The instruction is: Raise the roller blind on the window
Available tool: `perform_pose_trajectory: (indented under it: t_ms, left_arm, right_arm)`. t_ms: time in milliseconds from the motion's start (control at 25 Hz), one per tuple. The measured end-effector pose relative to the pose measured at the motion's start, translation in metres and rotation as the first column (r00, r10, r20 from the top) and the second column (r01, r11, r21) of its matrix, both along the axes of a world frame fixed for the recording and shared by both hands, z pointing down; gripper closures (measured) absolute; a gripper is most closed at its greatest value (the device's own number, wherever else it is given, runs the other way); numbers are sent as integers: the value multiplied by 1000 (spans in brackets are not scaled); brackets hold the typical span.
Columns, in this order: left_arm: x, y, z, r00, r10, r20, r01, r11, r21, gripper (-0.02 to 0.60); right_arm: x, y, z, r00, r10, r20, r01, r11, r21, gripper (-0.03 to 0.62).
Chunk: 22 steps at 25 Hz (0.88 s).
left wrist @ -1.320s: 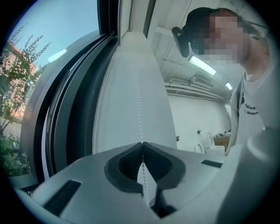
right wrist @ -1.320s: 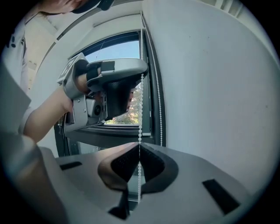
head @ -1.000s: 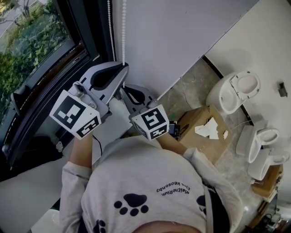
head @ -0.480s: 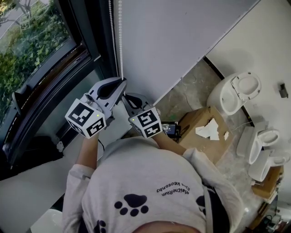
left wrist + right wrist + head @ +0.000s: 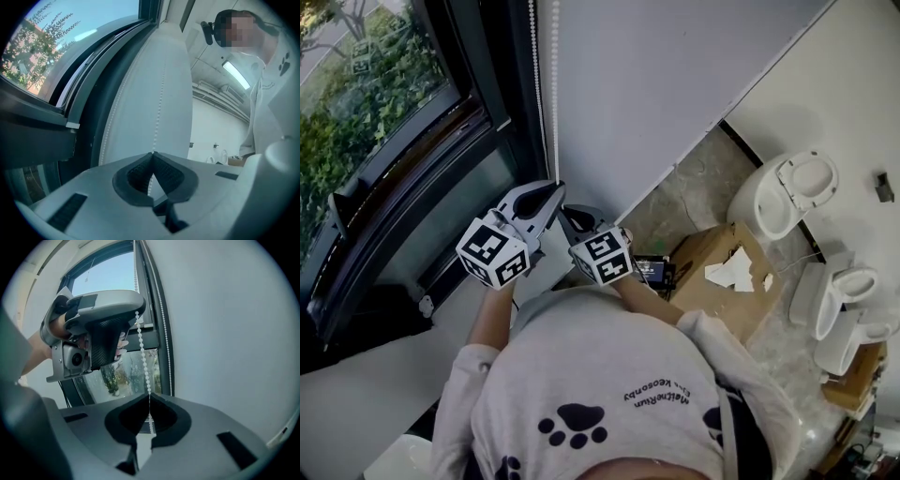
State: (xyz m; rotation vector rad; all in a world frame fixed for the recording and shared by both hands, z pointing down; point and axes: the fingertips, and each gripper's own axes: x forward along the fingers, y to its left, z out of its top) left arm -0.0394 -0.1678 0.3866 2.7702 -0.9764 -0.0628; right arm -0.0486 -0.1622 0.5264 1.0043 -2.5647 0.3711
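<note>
Both grippers have come down along the bead chain since a second ago, ending lower and closer together. The left gripper stays pinched on the chain, the right gripper clamped on it just below, beside the dark window frame.

window frame and wall ahead, box rightward.

The bead chain runs off the head view's top edge. Below, the left gripper and right gripper hide it.
</note>
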Motion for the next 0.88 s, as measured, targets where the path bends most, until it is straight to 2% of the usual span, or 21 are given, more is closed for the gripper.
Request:
perform_pose_trajectory:
  t_ms: [160, 240, 280, 440, 640, 880]
  left_arm:
    - [-3, -1, 5, 1000, -9, -16, 9, 1000, -3, 572]
    - [-5, -1, 5, 1000, -12, -13, 12, 1000, 3, 572]
    - [-6, -2, 5, 1000, -14, -12, 14, 1000, 6, 572]
    - [-11, -3, 5, 1000, -18, -24, 18, 1000, 7, 572]
    - [-8, -1, 4, 1000, -1, -31, 1, 1000, 12, 572]
    - [-6, 2, 5, 999, 15, -36, -15, 1000, 13, 572]
  right_arm:
    - [2, 1, 0, 1000, 1, 14, -1, 1000, -25, 577]
    - [5, 0, -19, 998, 15, 57, -14, 1000, -15, 505]
    - [8, -1, -33, 996, 23, 85, -23, 1000, 0, 494]
    - [19, 2, -102, 987, 42, 158, -58, 993, 100, 496]
    - [23, 9, -183, 967, 18, 255, -68, 979, 191, 496]
    - [9, 8, -255, 969, -55, 239, -32, 938, 345, 496]
